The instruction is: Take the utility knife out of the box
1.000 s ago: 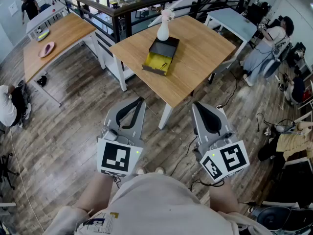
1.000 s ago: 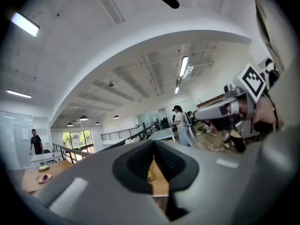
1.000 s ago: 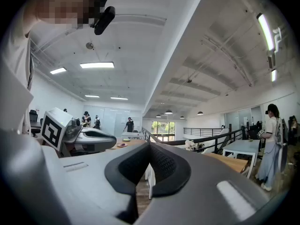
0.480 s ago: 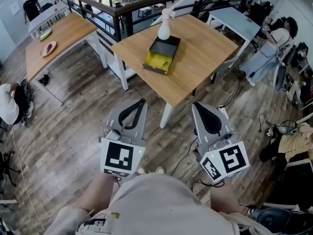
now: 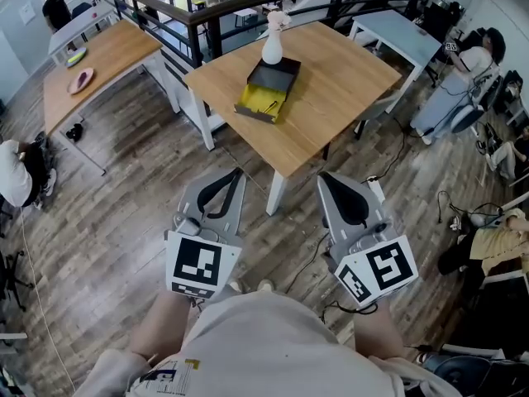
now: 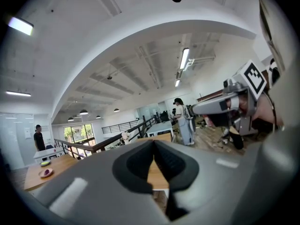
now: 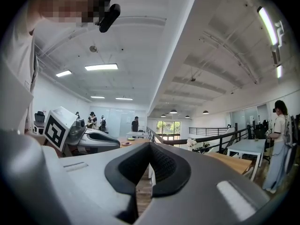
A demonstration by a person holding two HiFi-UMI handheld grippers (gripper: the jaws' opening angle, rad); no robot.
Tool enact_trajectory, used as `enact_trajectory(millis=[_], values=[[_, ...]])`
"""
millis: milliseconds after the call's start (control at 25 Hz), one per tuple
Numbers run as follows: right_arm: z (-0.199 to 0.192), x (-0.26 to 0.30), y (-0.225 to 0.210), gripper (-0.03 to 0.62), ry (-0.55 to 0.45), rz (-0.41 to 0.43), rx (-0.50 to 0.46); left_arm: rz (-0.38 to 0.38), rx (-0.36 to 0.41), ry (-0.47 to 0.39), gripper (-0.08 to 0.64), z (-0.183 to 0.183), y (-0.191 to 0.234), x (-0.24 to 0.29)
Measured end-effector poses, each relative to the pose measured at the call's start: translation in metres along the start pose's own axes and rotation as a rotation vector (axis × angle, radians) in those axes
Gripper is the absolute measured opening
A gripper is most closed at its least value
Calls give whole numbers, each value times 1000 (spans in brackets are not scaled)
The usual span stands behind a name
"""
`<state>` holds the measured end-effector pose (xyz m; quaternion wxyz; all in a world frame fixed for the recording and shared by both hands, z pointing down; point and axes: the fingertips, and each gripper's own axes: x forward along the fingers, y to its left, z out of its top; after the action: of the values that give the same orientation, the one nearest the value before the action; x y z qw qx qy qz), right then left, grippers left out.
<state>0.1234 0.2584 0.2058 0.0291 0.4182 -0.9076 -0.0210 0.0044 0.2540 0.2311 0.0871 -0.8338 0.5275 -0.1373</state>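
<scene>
Okay, holding left gripper and right gripper level, side by side before my torso, jaws clenched empty, box well ahead

Your box sits on the table at upper centre, with a vase just behind it. Your left gripper and right gripper lie side by side at lower centre, well apart from the table. Another table stands upper left.
</scene>
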Motion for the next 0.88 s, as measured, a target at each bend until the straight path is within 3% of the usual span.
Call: enact_trajectory(millis=[880], values=[[-24,-20,-47,0,-46,83,36,5,44,35,2,6,-48,34]])
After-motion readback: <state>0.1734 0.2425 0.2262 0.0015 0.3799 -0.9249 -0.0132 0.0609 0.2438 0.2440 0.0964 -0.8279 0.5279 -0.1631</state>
